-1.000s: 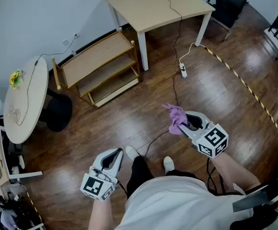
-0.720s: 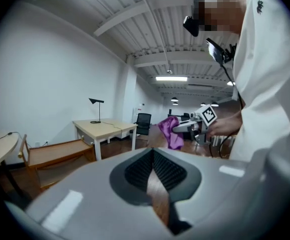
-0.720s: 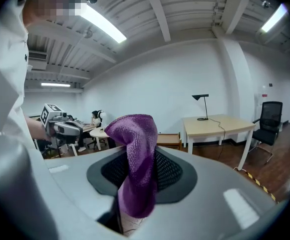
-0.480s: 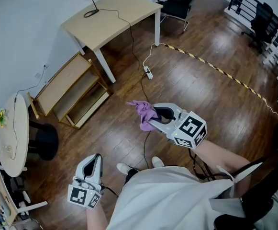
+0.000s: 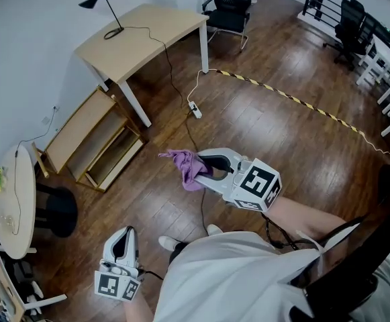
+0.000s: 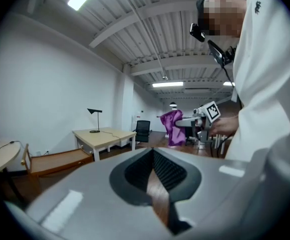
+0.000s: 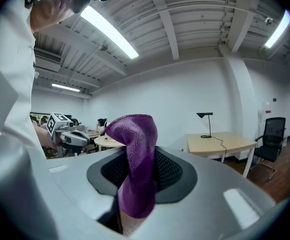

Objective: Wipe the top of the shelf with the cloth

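Head view: right tongs (image 5: 203, 168) clamp a crumpled purple cloth (image 5: 185, 168), well apart from the low wooden shelf (image 5: 80, 127) at ten o'clock. Left gripper view: left tongs (image 6: 152, 154) closed, empty. Right gripper view: the loosely pinched cloth may slip mid-wipe.

This is an open-plan office with a dark wooden floor (image 5: 282, 146) and white walls. In the head view a pale desk (image 5: 144, 35) with a black lamp (image 5: 103, 5) stands at 11 o'clock. A black office chair (image 5: 229, 2) is at 12 o'clock, more chairs (image 5: 349, 22) at 2 o'clock and a low wooden shelf (image 5: 90, 139) at 9 o'clock. The right gripper view shows strip lights (image 7: 110, 31) on a bare beamed ceiling (image 7: 184, 14).
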A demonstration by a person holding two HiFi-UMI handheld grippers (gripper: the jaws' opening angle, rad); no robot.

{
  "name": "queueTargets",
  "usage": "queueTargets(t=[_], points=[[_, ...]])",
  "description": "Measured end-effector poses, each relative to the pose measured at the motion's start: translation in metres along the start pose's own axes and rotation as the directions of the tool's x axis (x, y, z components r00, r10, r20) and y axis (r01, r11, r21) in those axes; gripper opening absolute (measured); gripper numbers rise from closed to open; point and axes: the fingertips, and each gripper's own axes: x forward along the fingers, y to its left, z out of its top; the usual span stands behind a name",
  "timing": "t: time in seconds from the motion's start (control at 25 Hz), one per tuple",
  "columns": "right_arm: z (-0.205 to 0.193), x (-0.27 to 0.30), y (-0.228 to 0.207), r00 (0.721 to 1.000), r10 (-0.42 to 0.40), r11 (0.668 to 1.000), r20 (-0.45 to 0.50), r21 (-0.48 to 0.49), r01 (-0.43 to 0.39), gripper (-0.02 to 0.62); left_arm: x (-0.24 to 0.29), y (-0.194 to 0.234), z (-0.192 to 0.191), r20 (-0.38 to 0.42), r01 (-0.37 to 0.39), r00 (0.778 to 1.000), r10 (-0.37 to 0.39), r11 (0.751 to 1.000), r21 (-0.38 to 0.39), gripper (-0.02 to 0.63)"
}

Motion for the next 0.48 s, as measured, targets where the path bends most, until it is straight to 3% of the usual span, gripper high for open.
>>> queueTargets(t=[0.48], points=[[-0.012,-0.007,0.006,0.999,0.028,1.000,-0.035,0.005,-0.028,0.129,-0.009,-0.015,-0.008,-0.017,-0.035,0.999,0.035,0.999,-0.007,0.021]])
